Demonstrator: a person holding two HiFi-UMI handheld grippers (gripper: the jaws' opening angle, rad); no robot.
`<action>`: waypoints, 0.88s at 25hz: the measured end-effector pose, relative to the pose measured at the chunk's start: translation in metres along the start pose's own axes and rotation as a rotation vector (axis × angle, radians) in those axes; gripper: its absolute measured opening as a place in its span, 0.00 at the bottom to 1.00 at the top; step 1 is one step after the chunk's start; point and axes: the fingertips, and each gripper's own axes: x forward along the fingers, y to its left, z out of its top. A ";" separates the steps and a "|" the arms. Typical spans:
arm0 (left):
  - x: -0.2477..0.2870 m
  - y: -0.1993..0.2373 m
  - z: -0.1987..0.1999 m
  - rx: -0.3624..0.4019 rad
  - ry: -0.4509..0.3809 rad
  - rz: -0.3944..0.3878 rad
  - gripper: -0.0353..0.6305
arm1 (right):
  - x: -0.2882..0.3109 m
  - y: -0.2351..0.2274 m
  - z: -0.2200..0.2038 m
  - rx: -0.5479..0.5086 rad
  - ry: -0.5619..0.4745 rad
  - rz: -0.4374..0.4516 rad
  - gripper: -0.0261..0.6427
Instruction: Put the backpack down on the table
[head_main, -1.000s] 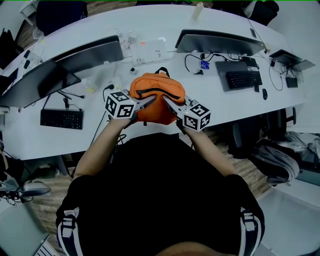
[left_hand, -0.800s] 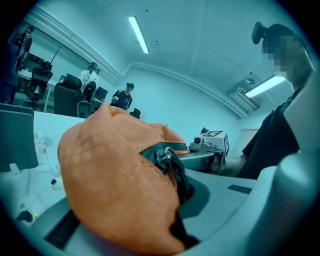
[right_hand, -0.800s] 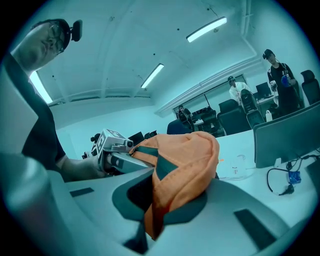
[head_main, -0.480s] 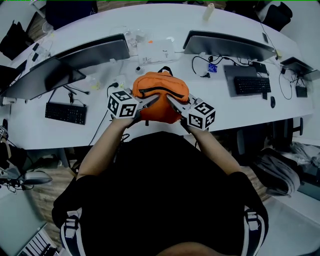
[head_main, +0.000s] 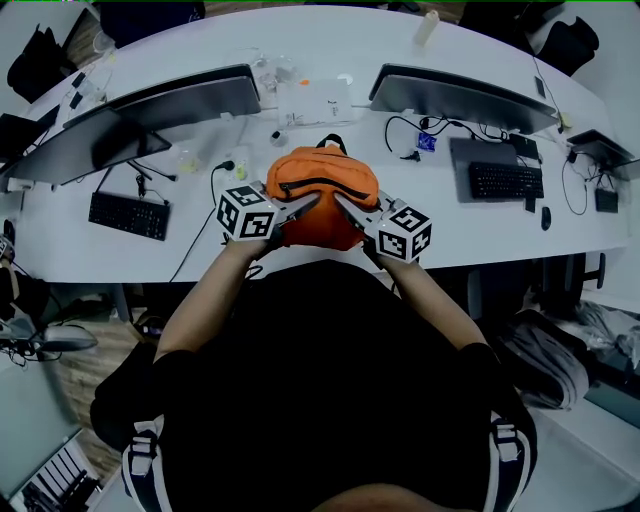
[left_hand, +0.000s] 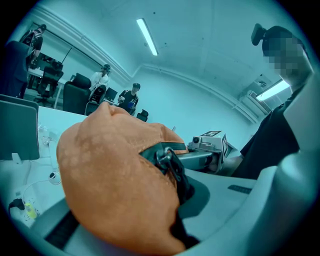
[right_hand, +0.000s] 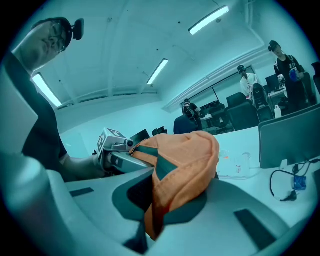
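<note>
An orange backpack (head_main: 322, 195) with a dark zip and a black top loop hangs between both grippers over the near part of the white table (head_main: 300, 250). My left gripper (head_main: 303, 206) is shut on the backpack's left side, where orange cloth (left_hand: 115, 175) and a dark strap bunch between the jaws. My right gripper (head_main: 343, 208) is shut on the right side, with a fold of the orange fabric (right_hand: 182, 165) pinched in it. Whether the bag's bottom touches the table I cannot tell.
Two monitors (head_main: 180, 105) (head_main: 455, 95) stand behind the bag, with keyboards (head_main: 127, 215) (head_main: 505, 180) at left and right. Cables, a white box (head_main: 315, 100) and small items lie at the back. A grey bag (head_main: 545, 345) sits on the floor at right. People stand far off.
Both grippers and the backpack have shifted a little further over the table, toward the monitors. The grip on both sides is unchanged.
</note>
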 end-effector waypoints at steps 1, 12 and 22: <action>0.002 0.000 -0.001 -0.005 -0.001 0.003 0.11 | -0.001 -0.002 -0.001 -0.001 0.005 0.005 0.09; 0.015 0.006 -0.009 -0.051 -0.007 0.027 0.11 | -0.001 -0.017 -0.010 0.009 0.056 0.046 0.09; 0.034 0.016 -0.018 -0.083 0.017 0.030 0.11 | -0.002 -0.038 -0.024 0.040 0.095 0.064 0.09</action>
